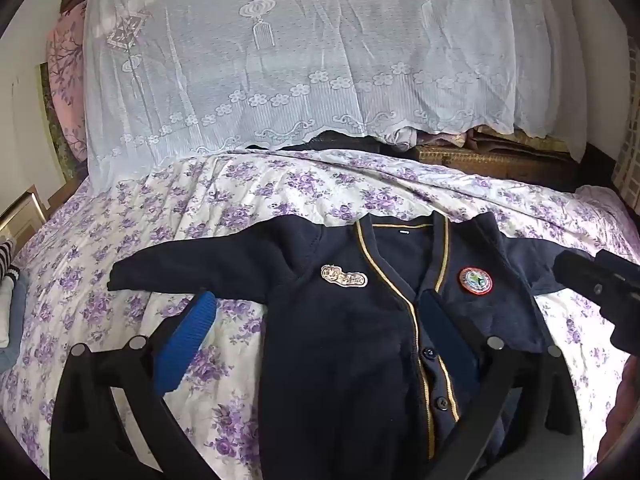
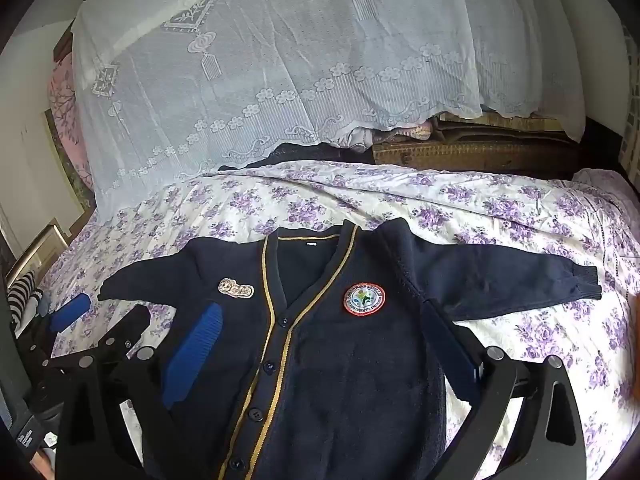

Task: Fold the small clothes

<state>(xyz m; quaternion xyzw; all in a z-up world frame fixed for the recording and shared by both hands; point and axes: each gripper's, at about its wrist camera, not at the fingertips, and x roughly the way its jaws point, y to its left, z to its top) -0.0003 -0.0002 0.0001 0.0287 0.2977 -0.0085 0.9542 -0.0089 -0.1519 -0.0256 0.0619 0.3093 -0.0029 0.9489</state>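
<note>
From the left wrist view, a small navy cardigan (image 1: 360, 320) lies face up and buttoned on the flowered bedspread (image 1: 120, 248), collar toward the lace-draped pile at the back, both sleeves stretched out sideways. The left gripper (image 1: 316, 328) hangs over the garment's left half with its jaws spread wide and nothing between them; one blue pad (image 1: 184, 344) sits above bare bedspread just under the sleeve, the other (image 1: 444, 336) above the button band. The right gripper's black body shows at the right edge.

From the right wrist view, the right gripper (image 2: 320, 352) hovers over the cardigan's (image 2: 340, 380) chest near the round badge (image 2: 364, 299), jaws likewise wide apart and empty. The far sleeve (image 2: 520, 284) lies flat out to its ribbed cuff.

Folding has, I would say, not yet begun: the garment looks laid out and smoothed. The next move probably calls for pinching a sleeve near the cuff and carrying it across the chest without dragging the body askew.
</note>
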